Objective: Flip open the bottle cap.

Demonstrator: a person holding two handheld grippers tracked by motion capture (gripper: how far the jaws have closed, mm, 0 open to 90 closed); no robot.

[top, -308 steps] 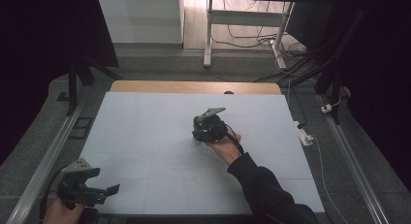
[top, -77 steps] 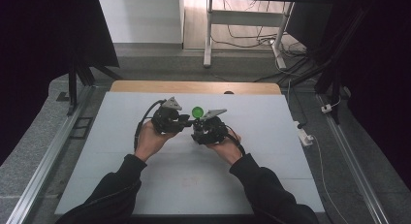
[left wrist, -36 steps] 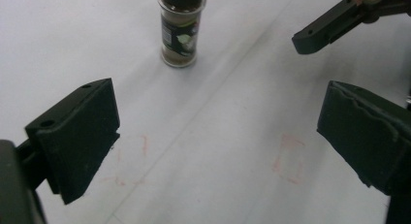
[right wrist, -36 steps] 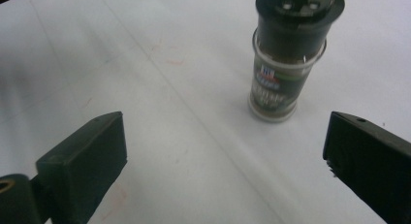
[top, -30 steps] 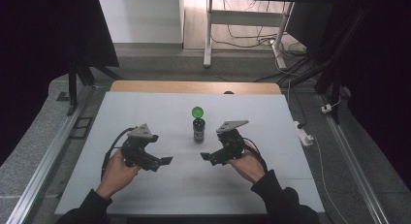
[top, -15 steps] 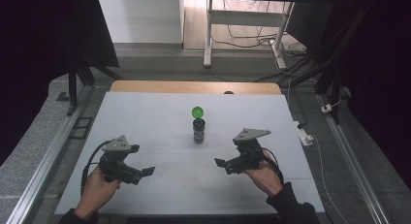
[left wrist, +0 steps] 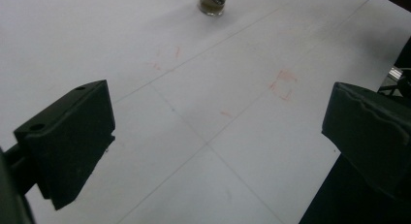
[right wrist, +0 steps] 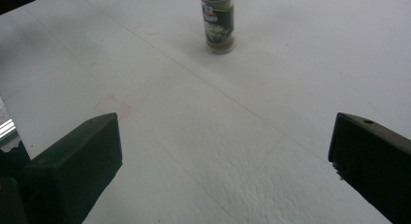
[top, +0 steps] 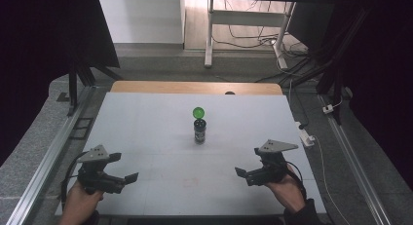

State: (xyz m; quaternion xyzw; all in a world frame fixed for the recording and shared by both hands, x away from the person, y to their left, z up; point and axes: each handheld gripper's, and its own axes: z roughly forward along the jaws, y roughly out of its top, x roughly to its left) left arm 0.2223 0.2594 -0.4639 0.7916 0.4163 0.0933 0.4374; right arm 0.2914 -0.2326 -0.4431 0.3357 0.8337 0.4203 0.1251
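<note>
A small spice jar (top: 199, 131) with a dark label stands upright in the middle of the white table (top: 146, 132). A round green cap (top: 198, 112) shows just above its dark top; I cannot tell whether it is attached. My left gripper (top: 123, 167) is open near the front left corner, held in a hand, far from the jar. My right gripper (top: 249, 162) is open near the front right, also well short of the jar. The left gripper view has the jar (left wrist: 213, 2) at its top edge beyond the open left gripper (left wrist: 213, 136). In the right gripper view the jar (right wrist: 217, 23) stands ahead of the open right gripper (right wrist: 223, 156).
Faint red marks (left wrist: 281, 83) are drawn on the table sheet. A wooden strip (top: 195, 87) borders the far edge, with a small dark object (top: 229, 93) on it. Metal rails (top: 44, 166) flank the table. A white power block (top: 307, 136) lies off the right edge.
Both grippers have drawn back from the jar toward the near edge and spread apart. The jar with the green cap stays standing alone in the middle.
</note>
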